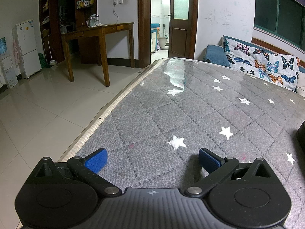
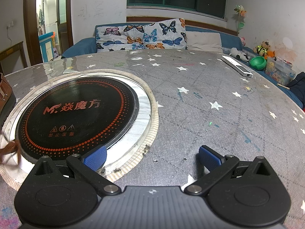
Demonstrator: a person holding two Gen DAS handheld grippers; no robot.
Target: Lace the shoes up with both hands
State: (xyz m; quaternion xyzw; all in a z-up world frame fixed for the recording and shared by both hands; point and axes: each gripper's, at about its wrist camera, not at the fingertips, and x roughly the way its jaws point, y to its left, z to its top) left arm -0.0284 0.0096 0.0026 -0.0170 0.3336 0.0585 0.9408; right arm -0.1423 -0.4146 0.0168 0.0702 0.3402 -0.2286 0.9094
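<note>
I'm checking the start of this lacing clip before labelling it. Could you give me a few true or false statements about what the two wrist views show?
1. The left gripper is open and holds nothing. True.
2. The right gripper is shut on a lace. False: it is open, with only the table cover between its fingers.
3. A round black cooktop sits set into the table. True.
4. The brown shoe lies in the middle of the right wrist view. False: only part of it shows, at the left edge.
5. A white remote lies on the cooktop. False: it lies on the cover at the far right, well away from it.
</note>
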